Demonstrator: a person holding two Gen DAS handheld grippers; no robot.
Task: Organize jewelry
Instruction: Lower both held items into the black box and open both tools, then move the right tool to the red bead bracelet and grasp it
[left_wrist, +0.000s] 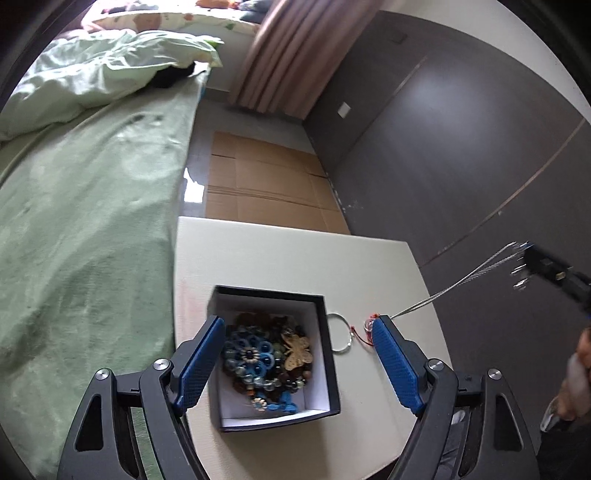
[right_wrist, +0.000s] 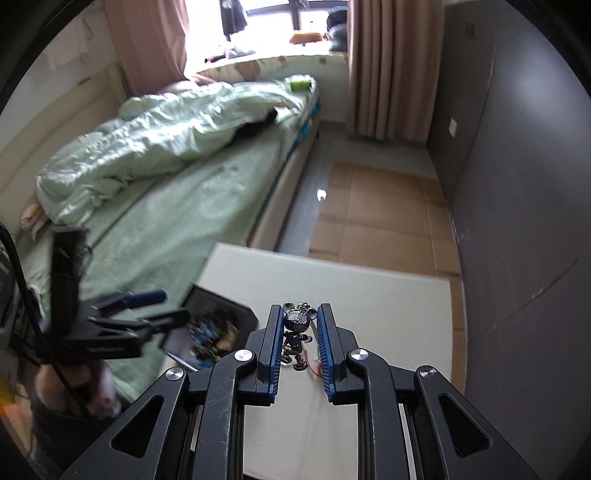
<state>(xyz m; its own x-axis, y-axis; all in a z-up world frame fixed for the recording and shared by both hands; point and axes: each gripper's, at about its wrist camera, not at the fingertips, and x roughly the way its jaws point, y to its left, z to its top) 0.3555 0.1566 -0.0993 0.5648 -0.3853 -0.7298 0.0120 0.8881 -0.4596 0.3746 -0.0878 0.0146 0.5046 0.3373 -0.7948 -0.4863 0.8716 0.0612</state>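
At lower centre of the right wrist view, the right gripper (right_wrist: 300, 334) has its jaws clamped on a mouse-shaped charm (right_wrist: 296, 334), its long axis running up the frame, head uppermost. The left gripper (left_wrist: 299, 363), jaws apart, straddles the open jewelry box (left_wrist: 325, 354) on the counter (left_wrist: 295, 254).

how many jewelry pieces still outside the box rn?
2. A silver ring with red cord lies on the table just right of the black box. A mouse-figure charm on a chain is clamped in the right gripper. Others may be hidden behind the fingers.
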